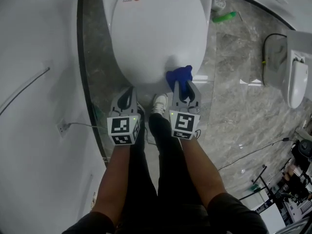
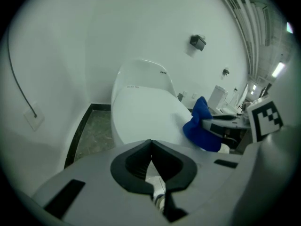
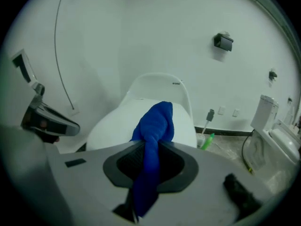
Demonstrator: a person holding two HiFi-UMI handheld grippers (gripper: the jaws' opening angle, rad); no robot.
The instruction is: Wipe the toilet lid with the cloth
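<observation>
The white toilet lid [image 1: 156, 33] is down, filling the upper middle of the head view; it also shows as the toilet lid [image 2: 146, 109] and toilet lid [image 3: 117, 124]. My right gripper [image 1: 184, 82] is shut on a bunched blue cloth [image 1: 179, 76], which hangs at the lid's near right edge. The cloth [image 3: 153, 131] sticks out past the jaws, and from the left side the cloth [image 2: 200, 126] shows beside the lid. My left gripper [image 1: 129, 92] is shut and holds nothing, just below the lid's near left edge.
A green bottle [image 1: 224, 17] and a toilet brush holder [image 1: 219, 3] stand on the grey marble floor [image 1: 234, 82] right of the toilet. A second white toilet [image 1: 295, 77] is at the far right. A wall socket [image 1: 62, 128] with a cable is on the left wall. My legs and a shoe [image 1: 158, 104] are below the grippers.
</observation>
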